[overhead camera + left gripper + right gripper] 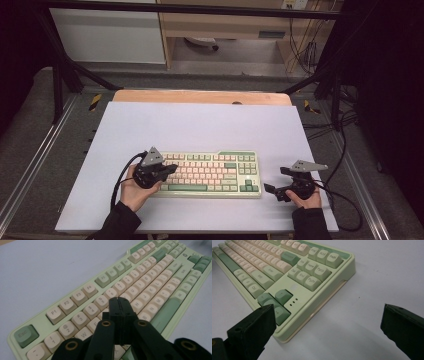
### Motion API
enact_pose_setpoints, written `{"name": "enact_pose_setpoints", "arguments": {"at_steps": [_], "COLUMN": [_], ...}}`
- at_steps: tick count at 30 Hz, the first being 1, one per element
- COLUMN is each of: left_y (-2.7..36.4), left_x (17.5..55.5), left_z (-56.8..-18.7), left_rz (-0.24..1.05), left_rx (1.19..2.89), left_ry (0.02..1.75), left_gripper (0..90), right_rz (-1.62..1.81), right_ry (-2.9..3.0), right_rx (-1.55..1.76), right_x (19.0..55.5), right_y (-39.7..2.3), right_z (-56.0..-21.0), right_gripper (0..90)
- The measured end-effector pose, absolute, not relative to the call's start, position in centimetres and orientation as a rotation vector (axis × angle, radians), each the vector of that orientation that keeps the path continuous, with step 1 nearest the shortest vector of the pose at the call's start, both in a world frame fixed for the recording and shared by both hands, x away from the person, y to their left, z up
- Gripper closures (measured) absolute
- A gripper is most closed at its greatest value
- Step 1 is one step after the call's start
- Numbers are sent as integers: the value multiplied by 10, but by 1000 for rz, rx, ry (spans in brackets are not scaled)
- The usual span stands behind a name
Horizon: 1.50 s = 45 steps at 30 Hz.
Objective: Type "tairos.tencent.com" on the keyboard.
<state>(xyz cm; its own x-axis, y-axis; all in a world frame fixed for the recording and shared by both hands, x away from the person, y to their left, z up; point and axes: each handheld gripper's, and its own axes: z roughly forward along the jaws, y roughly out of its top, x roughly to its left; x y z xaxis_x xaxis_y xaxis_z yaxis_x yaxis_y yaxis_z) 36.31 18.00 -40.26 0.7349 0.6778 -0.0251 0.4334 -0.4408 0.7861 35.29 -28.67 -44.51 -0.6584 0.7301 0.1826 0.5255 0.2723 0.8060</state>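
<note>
On white mat (200, 125), near edge: keyboard (210, 172) flat | left gripper (121, 305) jaws pressed together, empty, over 2 letter rows | right gripper (325, 322) jaws wide, empty, beside arrow-key corner | progress: typing apparently underway, no key visibly pressed.

1 keyboard (210, 173), 2 claws: left claw (170, 170), right claw (272, 192).
</note>
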Motion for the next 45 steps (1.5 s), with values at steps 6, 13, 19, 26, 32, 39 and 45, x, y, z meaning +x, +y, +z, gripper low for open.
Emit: {"name": "enact_pose_setpoints", "arguments": {"at_steps": [6, 13, 19, 26, 32, 39, 45], "left_y": [192, 203, 212, 216, 213, 213, 213], "left_x": [360, 358, 357, 360, 361, 361, 362], "left_z": [-405, -408, -415, -421, -424, -426, -429], "left_rz": [380, 385, 385, 380, 382, 383, 383], "left_rx": [2104, 2104, 2108, 2111, 2125, 2126, 2131], "left_ry": [856, 879, 907, 928, 929, 929, 932], "left_gripper": [900, 900, 900, 900, 900, 900, 900], "right_rz": [1329, 1326, 1326, 1324, 1324, 1324, 1321], "right_ry": [2317, 2319, 2319, 2323, 2323, 2323, 2326], "right_rx": [1165, 1165, 1164, 1163, 1162, 1161, 1162], "right_x": [353, 353, 353, 353, 353, 353, 353], "right_y": [-287, -287, -287, -286, -286, -286, -286], "right_z": [-445, -445, -445, -446, -446, -446, -446], "right_gripper": [6, 6, 6, 6, 6, 7, 7]}}
